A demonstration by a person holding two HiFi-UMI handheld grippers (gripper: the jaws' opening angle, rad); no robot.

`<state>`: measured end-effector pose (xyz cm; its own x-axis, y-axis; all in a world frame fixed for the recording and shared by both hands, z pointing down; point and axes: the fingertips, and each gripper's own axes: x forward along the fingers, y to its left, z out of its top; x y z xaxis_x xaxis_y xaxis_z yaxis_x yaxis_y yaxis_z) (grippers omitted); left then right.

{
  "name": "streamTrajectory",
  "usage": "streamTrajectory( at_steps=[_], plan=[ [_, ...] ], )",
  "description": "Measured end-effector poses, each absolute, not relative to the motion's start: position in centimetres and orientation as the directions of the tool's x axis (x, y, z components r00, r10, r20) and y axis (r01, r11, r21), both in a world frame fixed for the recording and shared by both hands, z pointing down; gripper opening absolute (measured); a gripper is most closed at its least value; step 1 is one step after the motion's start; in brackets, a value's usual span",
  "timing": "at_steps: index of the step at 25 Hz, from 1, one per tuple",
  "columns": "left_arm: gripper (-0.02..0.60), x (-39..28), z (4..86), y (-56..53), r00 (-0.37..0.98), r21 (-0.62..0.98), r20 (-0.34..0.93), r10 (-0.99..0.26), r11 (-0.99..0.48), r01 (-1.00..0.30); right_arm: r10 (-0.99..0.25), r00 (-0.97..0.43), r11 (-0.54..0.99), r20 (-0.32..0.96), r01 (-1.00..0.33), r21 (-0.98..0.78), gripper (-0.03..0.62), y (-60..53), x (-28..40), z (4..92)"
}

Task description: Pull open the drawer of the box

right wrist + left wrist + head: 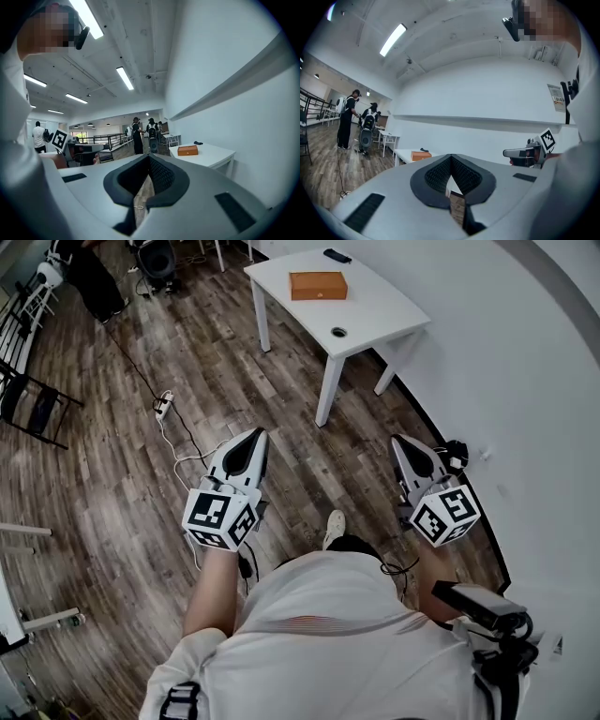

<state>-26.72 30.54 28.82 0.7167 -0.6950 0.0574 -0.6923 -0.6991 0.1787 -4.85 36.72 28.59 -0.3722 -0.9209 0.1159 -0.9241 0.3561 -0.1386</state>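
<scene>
An orange-brown box (pixel 318 284) lies on a white table (pixel 375 306) at the far end of the room, well ahead of both grippers. It shows small in the left gripper view (pixel 421 155) and in the right gripper view (pixel 187 150). My left gripper (pixel 251 439) is held out level over the wooden floor, jaws together and nothing in them (pixel 451 157). My right gripper (pixel 398 442) hangs beside it near the wall, its jaws also closed and empty (pixel 149 157). I see no drawer front from this distance.
A black remote (pixel 337 256) lies on the table behind the box. A power strip with cables (pixel 164 404) trails across the floor ahead on the left. Black racks (pixel 28 404) stand at the far left. People (pixel 137 136) stand beyond the table. A white wall runs along the right.
</scene>
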Motion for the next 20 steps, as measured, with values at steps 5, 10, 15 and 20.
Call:
streamTrajectory(
  at_steps=[5,10,15,20],
  plan=[
    [0.011,-23.4,28.9,26.6,0.692,0.192,0.060,-0.719,-0.672,-0.715,-0.904,-0.407,0.390,0.129,-0.910,-0.139,0.003,32.1,-1.4,28.7],
    [0.011,-19.1,29.6,22.0,0.651,0.210,0.070,-0.756,-0.627,-0.750,-0.877,-0.456,0.437,0.154,-0.888,-0.140,0.003,27.3,3.0,29.4],
    [0.011,-14.3,30.0,18.7,0.619,0.191,0.079,-0.782,-0.597,-0.779,-0.859,-0.489,0.468,0.150,-0.870,-0.152,0.003,23.4,8.1,30.5],
    [0.011,-13.7,29.4,18.2,0.612,0.171,0.092,-0.785,-0.593,-0.787,-0.849,-0.505,0.477,0.154,-0.859,-0.186,0.003,22.4,8.1,31.3]
  ],
)
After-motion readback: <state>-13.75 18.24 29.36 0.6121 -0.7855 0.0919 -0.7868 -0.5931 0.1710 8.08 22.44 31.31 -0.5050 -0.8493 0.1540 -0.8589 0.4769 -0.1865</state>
